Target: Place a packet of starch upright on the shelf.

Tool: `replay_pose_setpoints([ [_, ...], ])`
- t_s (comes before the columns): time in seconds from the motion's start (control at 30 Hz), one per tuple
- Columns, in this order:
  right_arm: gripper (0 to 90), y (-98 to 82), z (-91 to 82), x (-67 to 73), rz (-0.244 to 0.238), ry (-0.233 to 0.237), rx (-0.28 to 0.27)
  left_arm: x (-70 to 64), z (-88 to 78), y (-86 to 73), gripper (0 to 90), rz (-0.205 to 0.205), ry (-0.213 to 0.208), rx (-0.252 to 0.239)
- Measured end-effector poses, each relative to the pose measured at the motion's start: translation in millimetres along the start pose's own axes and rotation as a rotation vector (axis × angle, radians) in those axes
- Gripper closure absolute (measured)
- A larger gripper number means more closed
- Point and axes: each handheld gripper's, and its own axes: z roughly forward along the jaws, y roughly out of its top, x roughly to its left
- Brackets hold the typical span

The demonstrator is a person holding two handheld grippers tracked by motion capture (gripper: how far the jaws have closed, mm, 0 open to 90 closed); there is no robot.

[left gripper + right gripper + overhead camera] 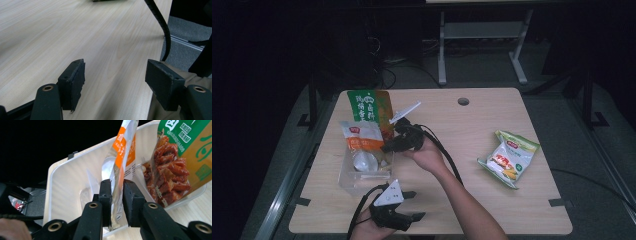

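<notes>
- The right gripper (117,202) reaches into the clear plastic bin (349,175) at the desk's (472,135) left; its jaws are barely parted around the orange-and-white packet (123,157) standing there, with small gaps showing at the pads.
- A green snack bag (367,107) leans at the bin's far end.
- The left gripper (115,82), near edge, has its jaws open and empty.
- A corn packet (508,159) lies well apart, right.
</notes>
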Motion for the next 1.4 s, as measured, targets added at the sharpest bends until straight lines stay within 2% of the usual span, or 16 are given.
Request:
replay_pose_setpoints([
  [0.07,75.2,-2.5,-3.3,0.7,-0.01,-0.002,-0.002,-0.4,1.0,-0.1,31.3,0.001,0.002,0.006],
  [0.17,73.9,-4.9,-7.4,2.6,0.01,0.004,-0.004,-0.7,1.9,-0.1,31.1,0.001,0.001,0.007],
  [0.37,70.4,-14.7,-21.1,4.0,0.01,-0.015,0.004,-0.3,2.9,0.5,31.1,0.015,-0.001,0.012],
  [0.6,67.2,-28.2,-38.0,1.3,0.017,-0.04,-0.008,2.4,-0.2,2.0,31.1,0.005,0.001,0.001],
  [0.83,64.4,-40.7,-52.9,-1.6,0.022,-0.062,0.018,4.4,-1.4,2.6,31.1,0.006,0.008,0.003],
  [1.03,62.2,-55.6,-70.9,-6.9,0.064,-0.057,0.001,4.6,-0.6,2.7,30.8,0.007,0.006,0.006],
  [1.23,58.8,-71.3,-88.6,-12.1,0.104,-0.076,-0.015,4.2,0.6,2.6,30.8,0.001,0.003,-0.001],
  [1.33,58.0,-78.6,-98.4,-12.0,0.124,-0.086,-0.045,3.7,1.3,2.6,30.8,-0.003,0.002,-0.004],
  [1.4,57.6,-83.3,-105.1,-9.5,0.121,-0.1,-0.051,4.1,2.1,2.2,30.8,-0.004,0.001,-0.011],
])
